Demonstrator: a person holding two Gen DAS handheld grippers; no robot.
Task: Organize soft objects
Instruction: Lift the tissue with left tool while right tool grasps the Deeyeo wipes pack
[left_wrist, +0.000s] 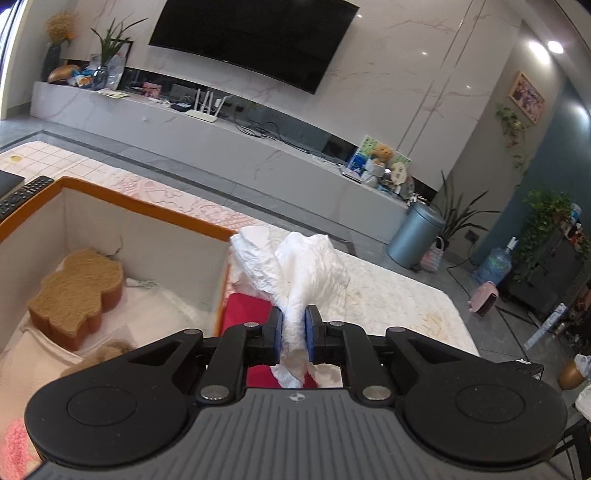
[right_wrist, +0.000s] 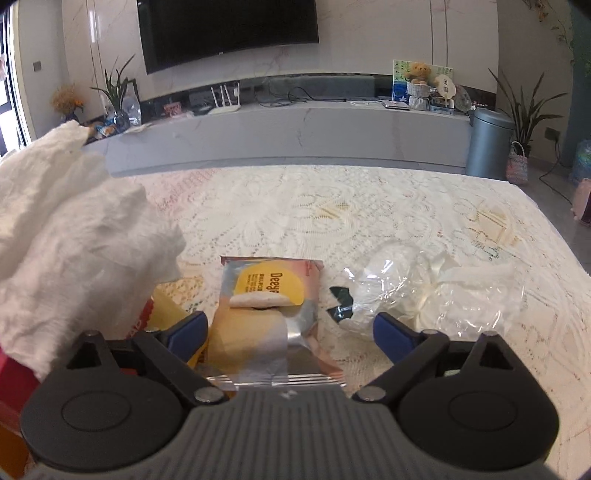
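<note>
L tool (left_wrist: 294, 334): blue pads pinched tight on a bunched neck of white crumpled tissue/cloth (left_wrist: 314, 266), which fans out above and ahead of the pads, with a tail hanging below. It's lifted off the desk, over a red item (left_wrist: 247, 308) and just right of the orange-rimmed storage box (left_wrist: 140, 206).

R tool (right_wrist: 290, 332): spread wide, holding nothing, hovering low over a snack packet (right_wrist: 271, 295) w/ yellow round label. The same white wad (right_wrist: 77, 229) fills the left of that view.

Risks, as a guess:
- Grip is on a thin twisted bit only, so a quick swing toward the box could let it slide out of the pads.
- The loose fan could catch the box wall and drape over the rim instead of dropping in.
- R tool may snag the clear plastic bag (right_wrist: 424, 291) lying just beside the packet.

The wad looks light, wrinkled, papery and floppy; prob. tissue, but the blur won't settle it.

Farther out: box already holds a brown fibrous sponge (left_wrist: 77, 291) on white cloth. Pink knit (left_wrist: 16, 446) at lower left. Lace cloth (right_wrist: 332, 206) covers the desk. Remote (left_wrist: 22, 194) by the box's far side.
</note>
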